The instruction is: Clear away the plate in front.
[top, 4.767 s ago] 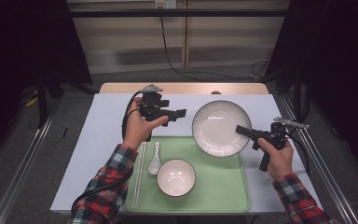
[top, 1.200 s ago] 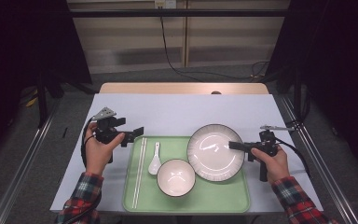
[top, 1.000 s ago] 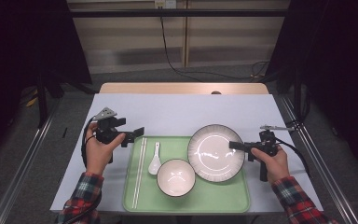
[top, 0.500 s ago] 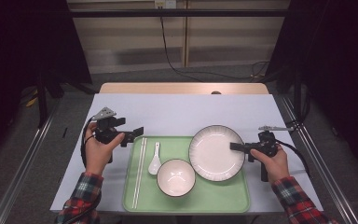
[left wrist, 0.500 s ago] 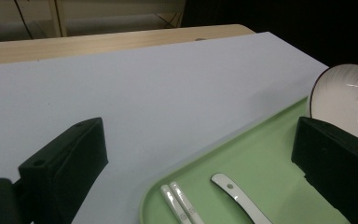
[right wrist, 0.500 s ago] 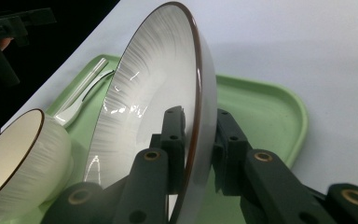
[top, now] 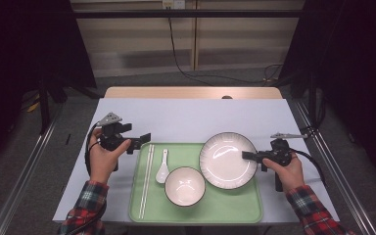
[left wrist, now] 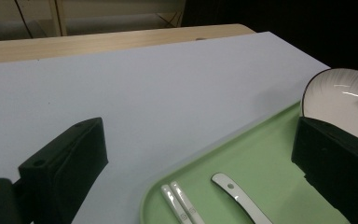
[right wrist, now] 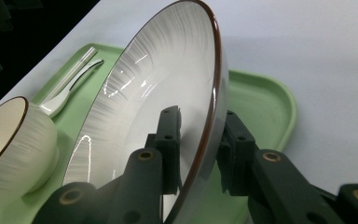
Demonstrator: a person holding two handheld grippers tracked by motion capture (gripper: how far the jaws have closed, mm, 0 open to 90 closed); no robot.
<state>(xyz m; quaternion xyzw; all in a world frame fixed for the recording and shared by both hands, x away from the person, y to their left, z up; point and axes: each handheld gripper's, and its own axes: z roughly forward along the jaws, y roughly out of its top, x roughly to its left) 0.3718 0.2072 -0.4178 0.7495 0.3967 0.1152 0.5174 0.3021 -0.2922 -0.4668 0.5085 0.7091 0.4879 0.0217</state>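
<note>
A white plate with a dark rim lies on the right part of the green tray, its back edge reaching past the tray's rim. My right gripper is at the plate's right edge. In the right gripper view the plate has its rim between the jaws of my right gripper. Those jaws have just been opening and stand slightly off the rim. My left gripper hovers by the tray's left back corner. It is open wide in the left gripper view, with nothing between the jaws.
On the tray a white bowl sits in front of the plate. A white spoon and a pair of white chopsticks lie at the tray's left. White table cover stretches behind the tray. Metal rails run along both table sides.
The plate, first held over the table behind the tray, has come down and settled flat on the tray. The left hand moved from mid-table to the tray's left corner and stayed.
</note>
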